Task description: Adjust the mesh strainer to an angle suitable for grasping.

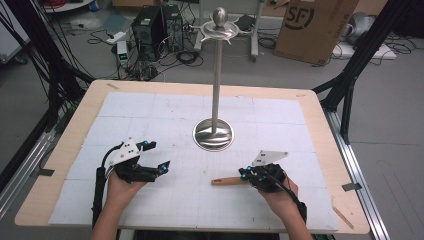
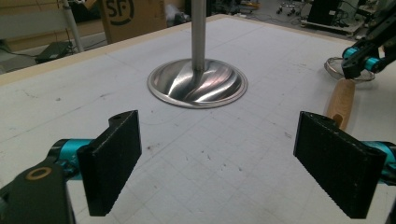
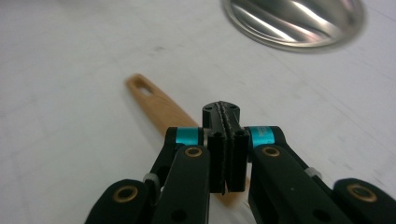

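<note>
The wooden handle is seen lying flat on the white mat, near the steel stand base. The right gripper is held over it, jaws pressed together. The left gripper is held well apart, jaws wide open.

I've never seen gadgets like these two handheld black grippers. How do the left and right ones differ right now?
The left gripper has its jaws spread wide with nothing between them; the right gripper has its jaws pressed together. The left one hovers over bare white mat; the right one sits over a wooden-handled utensil. Both have black jaws with teal joints.
</note>
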Available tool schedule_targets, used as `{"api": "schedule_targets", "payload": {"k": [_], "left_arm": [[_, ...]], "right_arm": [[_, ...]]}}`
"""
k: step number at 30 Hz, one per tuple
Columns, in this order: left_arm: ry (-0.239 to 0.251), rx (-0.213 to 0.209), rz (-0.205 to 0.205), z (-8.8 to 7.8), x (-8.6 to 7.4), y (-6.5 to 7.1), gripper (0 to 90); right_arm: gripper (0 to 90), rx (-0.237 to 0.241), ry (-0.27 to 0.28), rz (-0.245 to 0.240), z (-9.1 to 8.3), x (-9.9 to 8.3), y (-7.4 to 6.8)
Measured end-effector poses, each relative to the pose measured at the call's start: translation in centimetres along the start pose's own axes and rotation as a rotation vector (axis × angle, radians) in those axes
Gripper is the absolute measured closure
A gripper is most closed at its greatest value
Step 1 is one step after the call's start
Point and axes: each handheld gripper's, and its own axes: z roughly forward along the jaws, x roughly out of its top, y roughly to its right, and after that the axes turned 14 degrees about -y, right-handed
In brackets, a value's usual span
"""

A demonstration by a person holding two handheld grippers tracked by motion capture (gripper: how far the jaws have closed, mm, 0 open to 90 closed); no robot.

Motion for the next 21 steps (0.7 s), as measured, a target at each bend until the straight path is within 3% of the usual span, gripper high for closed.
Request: {"api": "schedule_targets", "payload": {"k": [5, 10, 21], "left_arm": [[0.004, -0.002, -0.001, -0.1, 0.0, 0.0, 15.7], [0.006, -0.002, -0.002, -0.1, 0.0, -0.1, 15.7], [0.004, -0.002, -0.001, -0.1, 0.0, -0.1, 15.7]], "right_arm": [[89.9, 0.055, -0.022, -0.080, 1.6, 1.6, -2.3], [89.9, 0.074, -0.047, -0.105, 2.7, 1.9, -3.2], [89.9, 0.076, -0.058, -0.087, 3.7, 2.1, -3.0]]}}
